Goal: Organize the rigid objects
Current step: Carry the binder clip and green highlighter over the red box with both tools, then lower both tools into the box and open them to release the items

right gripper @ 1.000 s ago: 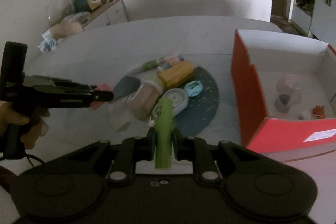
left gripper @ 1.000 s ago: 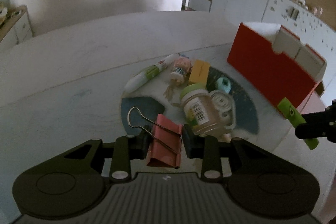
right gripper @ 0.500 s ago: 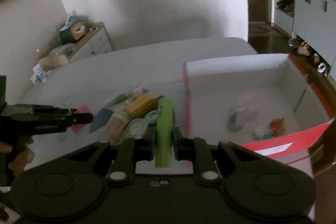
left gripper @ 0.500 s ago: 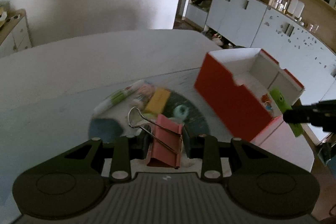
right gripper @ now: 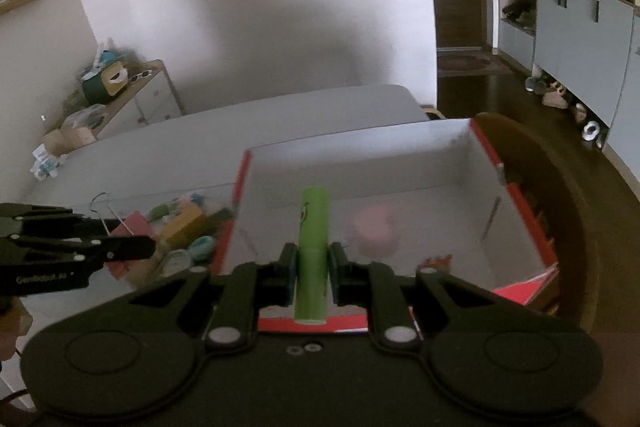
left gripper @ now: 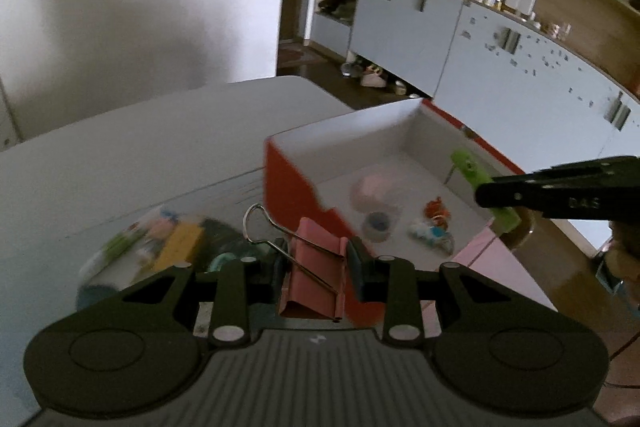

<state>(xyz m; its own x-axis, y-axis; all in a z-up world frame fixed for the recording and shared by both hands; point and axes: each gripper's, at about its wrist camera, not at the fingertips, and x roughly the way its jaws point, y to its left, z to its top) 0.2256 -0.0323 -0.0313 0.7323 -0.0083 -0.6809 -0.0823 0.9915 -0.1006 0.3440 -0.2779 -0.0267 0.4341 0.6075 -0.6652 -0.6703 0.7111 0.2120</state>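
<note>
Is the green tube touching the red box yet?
Apart. In the left wrist view the green plastic tube hangs in the right gripper above the open red cardboard box, with the box's white inside visible beneath it.

Pale lettering on each gripper's side, left gripper [right gripper: 132, 251] and right gripper [left gripper: 486, 193], is too blurred to read

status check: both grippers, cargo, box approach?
Left gripper shut on pink binder clip, beside red box. Right gripper shut on green tube, above the box. Nothing blocking.
</note>
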